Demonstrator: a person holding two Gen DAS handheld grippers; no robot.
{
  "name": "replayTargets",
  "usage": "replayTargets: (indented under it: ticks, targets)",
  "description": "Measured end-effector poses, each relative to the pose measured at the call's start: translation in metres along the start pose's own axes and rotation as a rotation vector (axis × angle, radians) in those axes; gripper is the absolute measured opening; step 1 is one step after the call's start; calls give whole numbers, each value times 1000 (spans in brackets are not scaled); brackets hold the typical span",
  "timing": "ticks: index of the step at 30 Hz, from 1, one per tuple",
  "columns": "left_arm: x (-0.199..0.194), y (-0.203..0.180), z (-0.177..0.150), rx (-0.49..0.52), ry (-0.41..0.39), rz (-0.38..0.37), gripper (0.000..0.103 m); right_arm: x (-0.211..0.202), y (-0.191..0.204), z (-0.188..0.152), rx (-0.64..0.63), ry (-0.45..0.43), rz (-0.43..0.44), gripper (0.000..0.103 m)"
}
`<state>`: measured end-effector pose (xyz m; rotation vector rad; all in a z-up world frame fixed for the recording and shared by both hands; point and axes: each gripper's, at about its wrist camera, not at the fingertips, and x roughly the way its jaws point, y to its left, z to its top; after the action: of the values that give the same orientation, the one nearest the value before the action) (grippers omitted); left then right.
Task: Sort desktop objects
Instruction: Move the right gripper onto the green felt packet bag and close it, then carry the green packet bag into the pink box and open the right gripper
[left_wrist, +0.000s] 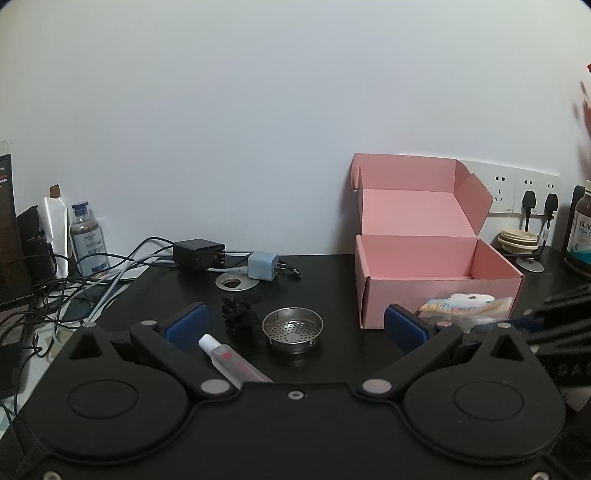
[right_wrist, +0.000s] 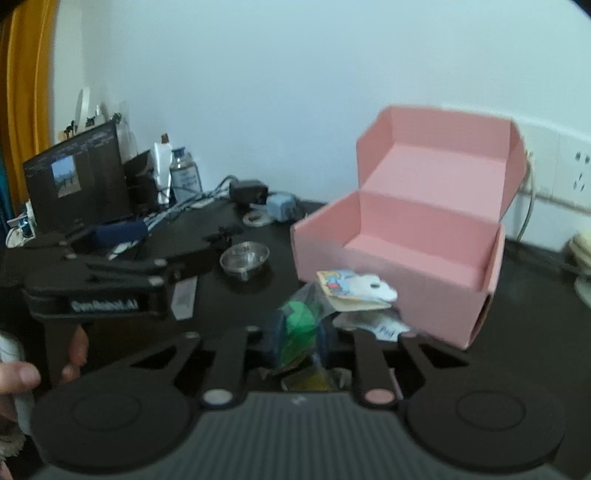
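My left gripper (left_wrist: 295, 326) hovers low over the black desk (left_wrist: 332, 266), jaws wide open around nothing. Between its blue pads (left_wrist: 186, 323) lie a small white tube (left_wrist: 231, 360), a black pinecone-like piece (left_wrist: 240, 314) and a round metal strainer (left_wrist: 292, 326). My right gripper (right_wrist: 301, 332) is shut on a clear plastic packet (right_wrist: 343, 291) with a green item inside and a printed card top. It holds the packet just in front of the open pink box (right_wrist: 399, 258), which looks empty inside. The same packet (left_wrist: 465, 306) shows by the pink box (left_wrist: 436, 280).
Behind the strainer sit a black adapter (left_wrist: 199, 253), a pale blue charger (left_wrist: 263, 266), tangled cables (left_wrist: 92, 288) and a metal washer (left_wrist: 236, 282). A bottle (left_wrist: 86, 236) and a laptop (right_wrist: 77, 181) stand at the left. Wall sockets (left_wrist: 524, 192) and a brown jar (left_wrist: 583, 229) are at the right.
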<state>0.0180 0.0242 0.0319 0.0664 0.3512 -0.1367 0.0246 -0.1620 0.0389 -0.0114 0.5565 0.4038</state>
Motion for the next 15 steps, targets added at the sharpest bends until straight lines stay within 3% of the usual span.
replayTargets:
  ticks: [9,15]
  targets:
    - [0,0,0,-4,1,-6,103,-23,-26,45,14,-166,-92,18]
    - [1,-6,-2,27,3,-1,103,11,-48,71,76,-125,-82,18]
